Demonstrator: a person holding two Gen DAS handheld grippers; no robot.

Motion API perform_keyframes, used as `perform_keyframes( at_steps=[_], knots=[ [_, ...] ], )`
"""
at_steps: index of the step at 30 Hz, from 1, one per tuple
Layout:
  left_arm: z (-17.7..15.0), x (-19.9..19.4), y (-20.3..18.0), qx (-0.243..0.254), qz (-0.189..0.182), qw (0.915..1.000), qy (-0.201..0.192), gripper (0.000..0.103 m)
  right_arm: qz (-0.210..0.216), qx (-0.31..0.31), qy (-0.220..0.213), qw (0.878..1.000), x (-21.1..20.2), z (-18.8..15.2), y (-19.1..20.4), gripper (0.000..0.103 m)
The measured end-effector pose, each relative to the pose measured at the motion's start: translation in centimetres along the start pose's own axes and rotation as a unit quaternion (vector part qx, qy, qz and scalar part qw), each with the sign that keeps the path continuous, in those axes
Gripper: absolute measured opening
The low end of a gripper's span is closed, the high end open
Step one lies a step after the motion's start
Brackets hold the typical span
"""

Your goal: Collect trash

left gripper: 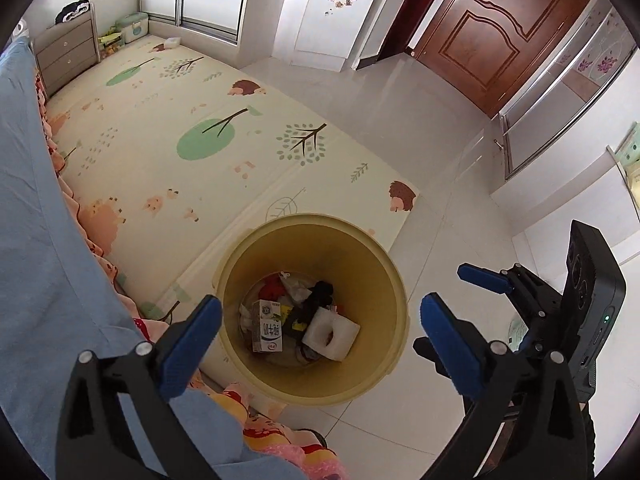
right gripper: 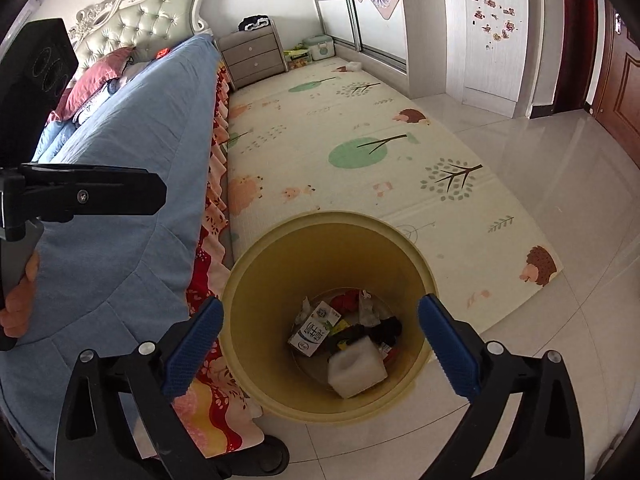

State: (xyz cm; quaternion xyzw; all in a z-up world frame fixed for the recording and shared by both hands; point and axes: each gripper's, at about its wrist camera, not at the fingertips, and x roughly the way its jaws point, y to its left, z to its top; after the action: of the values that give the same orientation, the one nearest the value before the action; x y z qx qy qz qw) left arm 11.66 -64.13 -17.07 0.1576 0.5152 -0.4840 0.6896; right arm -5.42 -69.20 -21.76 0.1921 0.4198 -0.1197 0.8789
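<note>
Both grippers, left gripper (left gripper: 320,334) and right gripper (right gripper: 320,340), spread wide and empty over the yellow bin (left gripper: 394,280) with milk carton (left gripper: 269,326) and foam block (left gripper: 330,330) inside

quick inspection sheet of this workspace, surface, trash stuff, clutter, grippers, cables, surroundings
surface: glossy white tile floor with a patterned play mat laid beside the bed.
job's things: yellow trash bin standing partly on the mat edge; inside lie a milk carton, a white foam block and mixed dark and red scraps.
clutter: small white item on the mat near the sliding doors; otherwise nothing seen loose.
grippers: left gripper open and empty above the bin; right gripper open and empty above the bin.
cables: nothing seen.
surroundings: bed with blue cover, grey nightstand, brown door.
</note>
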Motion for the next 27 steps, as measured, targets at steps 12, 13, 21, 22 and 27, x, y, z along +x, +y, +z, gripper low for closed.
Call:
perform_keyframes(
  at_steps=[12,13,21,22,27],
  knots=[
    [-0.4,-2.8,0.2,-0.007,-0.011,0.9995,-0.028,0.099,-0.004,0.006,-0.027,1.000,-3.2,0.5,0.9,0.094],
    [-0.5,-3.4,0.1,-0.006,-0.011,0.9994,-0.032,0.099,-0.004,0.004,-0.028,1.000,-3.5,0.6,1.1,0.094],
    [-2.1,-8.6,-0.2,0.001,-0.019,0.9961,-0.086,0.099,-0.005,-0.026,-0.057,0.998,-7.0,1.5,5.2,0.094],
    [-2.3,-9.4,-0.2,0.001,-0.018,0.9955,-0.093,0.099,-0.004,-0.032,-0.061,0.998,-7.5,1.6,5.8,0.094],
    [-4.7,-14.3,1.0,0.001,-0.006,0.9901,-0.141,0.099,0.000,-0.054,-0.091,0.994,-9.7,2.3,9.5,0.094]
  ],
)
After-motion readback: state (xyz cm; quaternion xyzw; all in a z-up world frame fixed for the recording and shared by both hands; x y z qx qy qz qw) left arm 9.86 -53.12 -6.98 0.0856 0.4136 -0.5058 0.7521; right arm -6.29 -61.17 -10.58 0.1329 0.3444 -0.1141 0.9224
